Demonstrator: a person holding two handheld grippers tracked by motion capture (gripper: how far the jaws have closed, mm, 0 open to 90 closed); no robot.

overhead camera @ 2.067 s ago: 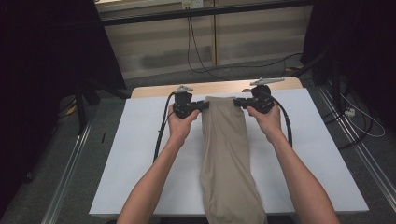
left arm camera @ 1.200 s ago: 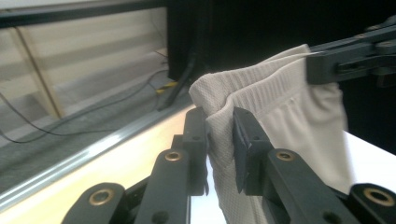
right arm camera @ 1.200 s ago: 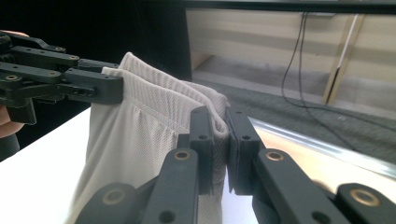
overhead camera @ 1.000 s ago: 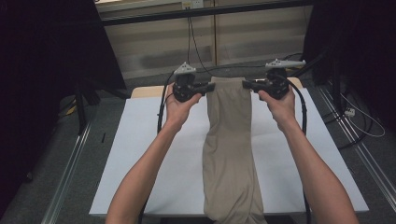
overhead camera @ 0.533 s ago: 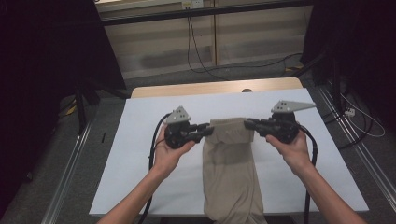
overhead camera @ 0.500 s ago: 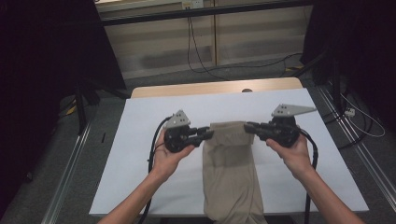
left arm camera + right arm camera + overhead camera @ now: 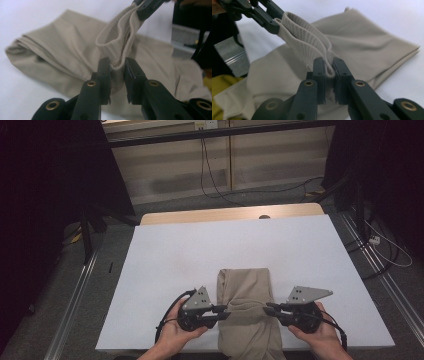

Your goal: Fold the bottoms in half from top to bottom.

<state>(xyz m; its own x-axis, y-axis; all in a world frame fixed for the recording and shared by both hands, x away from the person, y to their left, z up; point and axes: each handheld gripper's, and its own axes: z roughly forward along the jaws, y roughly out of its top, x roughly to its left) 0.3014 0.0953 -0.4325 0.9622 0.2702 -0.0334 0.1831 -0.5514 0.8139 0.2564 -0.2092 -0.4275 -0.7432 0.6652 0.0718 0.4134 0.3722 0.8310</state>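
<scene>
On the left, the left claw (image 7: 223, 313) is clamped on one end of the ribbed waistband of the beige trousers (image 7: 245, 287), the band's edge pinched between its two black jaws as its own gripper view shows close up. The trousers lie folded over on the white surface (image 7: 200, 250) near its front edge, the fold toward the far side, the waistband stretched between the two claws above the lower layer. On the right, the right claw (image 7: 269, 308) is closed tight on the waistband's other end
</scene>
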